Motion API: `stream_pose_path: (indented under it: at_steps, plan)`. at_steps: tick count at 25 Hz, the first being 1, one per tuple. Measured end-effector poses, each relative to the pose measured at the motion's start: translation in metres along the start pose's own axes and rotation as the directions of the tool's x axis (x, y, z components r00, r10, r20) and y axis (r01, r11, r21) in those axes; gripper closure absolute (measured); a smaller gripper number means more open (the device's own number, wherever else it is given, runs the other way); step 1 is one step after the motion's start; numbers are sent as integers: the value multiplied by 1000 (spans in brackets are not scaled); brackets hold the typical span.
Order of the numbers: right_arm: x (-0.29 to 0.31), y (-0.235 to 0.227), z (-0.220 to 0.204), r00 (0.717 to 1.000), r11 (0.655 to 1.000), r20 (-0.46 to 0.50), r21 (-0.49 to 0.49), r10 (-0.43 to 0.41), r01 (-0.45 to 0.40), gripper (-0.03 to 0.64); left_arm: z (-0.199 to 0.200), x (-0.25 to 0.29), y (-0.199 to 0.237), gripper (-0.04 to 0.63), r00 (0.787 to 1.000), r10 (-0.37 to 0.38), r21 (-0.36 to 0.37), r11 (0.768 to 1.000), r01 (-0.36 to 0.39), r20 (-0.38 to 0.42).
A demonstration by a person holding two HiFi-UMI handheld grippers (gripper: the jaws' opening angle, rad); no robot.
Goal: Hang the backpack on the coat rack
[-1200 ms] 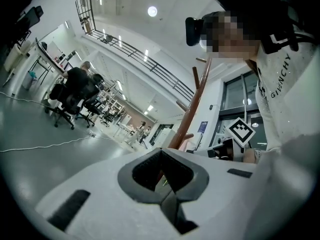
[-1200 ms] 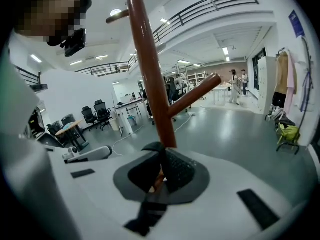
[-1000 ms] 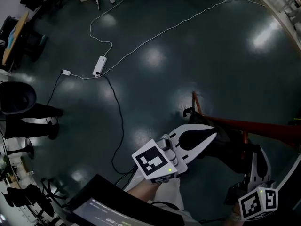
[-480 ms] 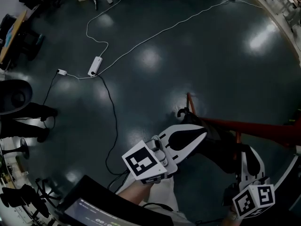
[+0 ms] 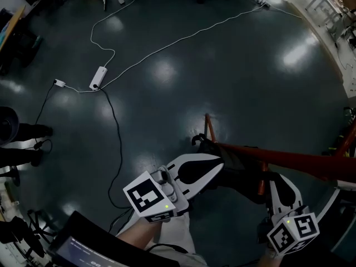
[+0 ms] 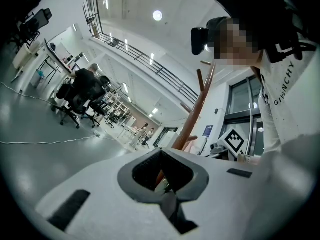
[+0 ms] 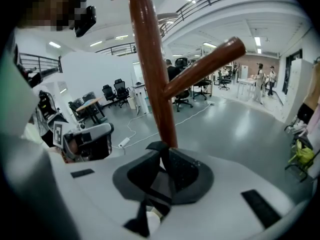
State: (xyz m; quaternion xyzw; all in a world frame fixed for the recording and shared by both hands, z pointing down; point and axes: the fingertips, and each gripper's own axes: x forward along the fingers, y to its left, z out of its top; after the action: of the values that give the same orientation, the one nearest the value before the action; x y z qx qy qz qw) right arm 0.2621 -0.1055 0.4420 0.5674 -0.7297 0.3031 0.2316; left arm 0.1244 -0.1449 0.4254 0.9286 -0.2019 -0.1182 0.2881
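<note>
Two hand-held grippers, left (image 5: 218,161) and right (image 5: 272,178), each clenched on a dark strap (image 7: 159,181) of the one backpack (image 5: 245,177). The backpack's dark bulk stretches across between them, just beside the single red-brown rack (image 5: 289,159), whose pole stands upright with one peg (image 7: 205,66) slanting up. Bare floor (image 5: 183,65) lies ahead; two cables and a power strip (image 5: 97,78) are well apart.

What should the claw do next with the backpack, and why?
Probably raise the right claw a little. It pinches a black strap of the backpack just under the slanted peg of the coat rack, so the strap likely needs to go higher before it can loop over that peg.
</note>
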Motion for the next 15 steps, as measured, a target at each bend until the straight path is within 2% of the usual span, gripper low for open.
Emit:
stream_pose_path:
  at_steps: [2,5,7,10,12,15]
  plan:
    - [1,-2,-1,999,999,-8,14,31,-31,581,-2,-2,3,586,1000,7,6,1000,-7,-2]
    - [1,-2,-1,1000,996,-27,-89,16,-18,578,0,-2,1,586,1000,9,-4,1000,-9,-1]
    - [0,3,11,1000,991,13,-129,23,-21,578,0,-5,1,586,1000,11,-8,1000,-11,0]
    - [-3,9,39,991,992,94,-100,90,-81,578,-2,-8,4,586,1000,6,-5,1000,-6,18]
    - [-6,7,37,992,990,81,-118,92,-82,580,-4,-9,3,586,1000,1,-4,1000,-1,28]
    - [-14,9,24,993,990,52,-97,103,-98,580,-7,-8,-3,586,1000,-4,-3,1000,4,1]
